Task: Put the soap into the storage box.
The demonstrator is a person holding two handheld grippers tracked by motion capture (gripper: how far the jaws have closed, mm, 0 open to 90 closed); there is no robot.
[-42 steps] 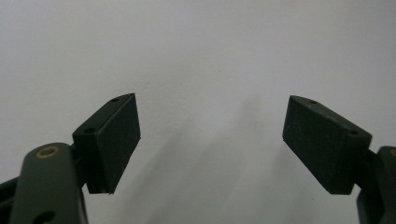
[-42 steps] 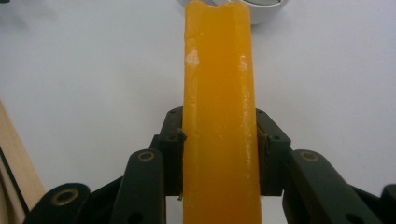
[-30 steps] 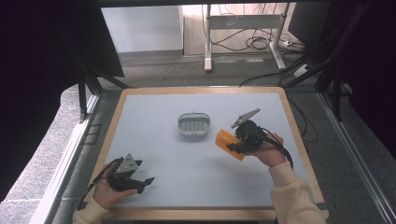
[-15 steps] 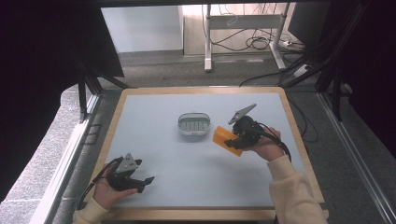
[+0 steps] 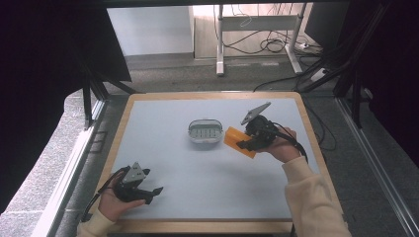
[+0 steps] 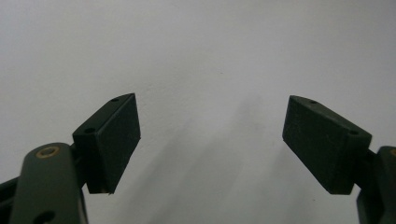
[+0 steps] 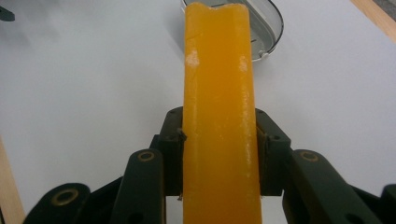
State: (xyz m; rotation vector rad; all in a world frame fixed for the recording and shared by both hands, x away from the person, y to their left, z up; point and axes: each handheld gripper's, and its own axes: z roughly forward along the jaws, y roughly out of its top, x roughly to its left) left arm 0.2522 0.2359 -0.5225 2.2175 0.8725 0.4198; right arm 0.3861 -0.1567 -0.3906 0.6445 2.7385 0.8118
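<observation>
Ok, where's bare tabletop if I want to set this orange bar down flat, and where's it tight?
Bare stretches: the far strip between the table's far edge and the soap dish, the left side, and the near middle between the left gripper and the sleeve. It is tight only where the orange bar, clamped in the right gripper, sits close beside the dish.

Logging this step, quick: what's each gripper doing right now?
Left gripper: open, holding nothing.
Right gripper: closed on the orange bar.
</observation>
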